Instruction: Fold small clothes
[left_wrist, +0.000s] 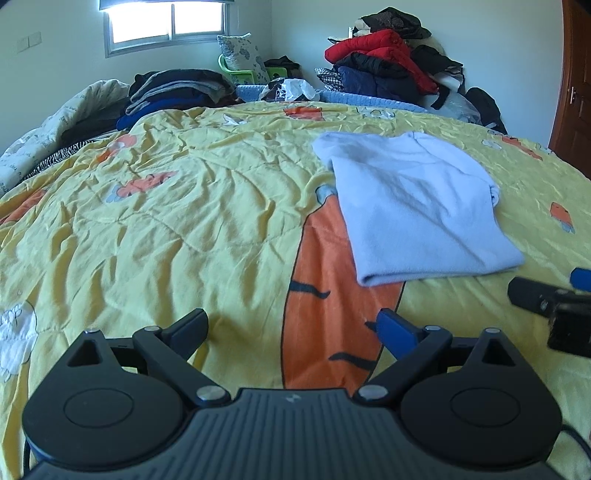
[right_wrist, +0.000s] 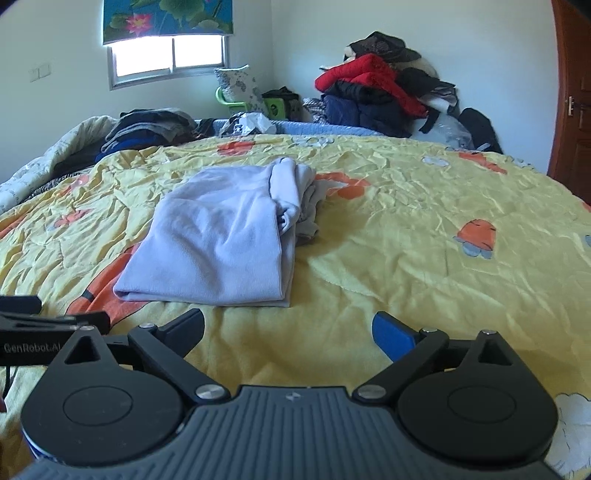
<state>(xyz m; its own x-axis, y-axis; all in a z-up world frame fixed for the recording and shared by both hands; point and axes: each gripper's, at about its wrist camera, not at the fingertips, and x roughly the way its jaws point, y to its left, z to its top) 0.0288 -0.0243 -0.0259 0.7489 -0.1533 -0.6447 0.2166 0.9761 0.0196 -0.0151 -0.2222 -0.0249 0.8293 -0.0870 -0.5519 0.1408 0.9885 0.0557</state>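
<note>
Ahead of my right claw (right_wrist: 288, 328), left of centre in its frame, lies the pale lilac garment (right_wrist: 218, 236), folded into a long slab on the yellow carrot-print quilt (right_wrist: 406, 229). Its folded near edge sits just beyond my fingertips, apart from them; its long axis runs away from me toward the far end of the bed, where bunched fabric trails off to the right. My right claw stands wide open, nothing between the pads. My left claw (left_wrist: 293, 328) is open and empty too, with the garment up and to its right. Behind, against the wall, sits a heap of clothes (right_wrist: 373, 96).
</note>
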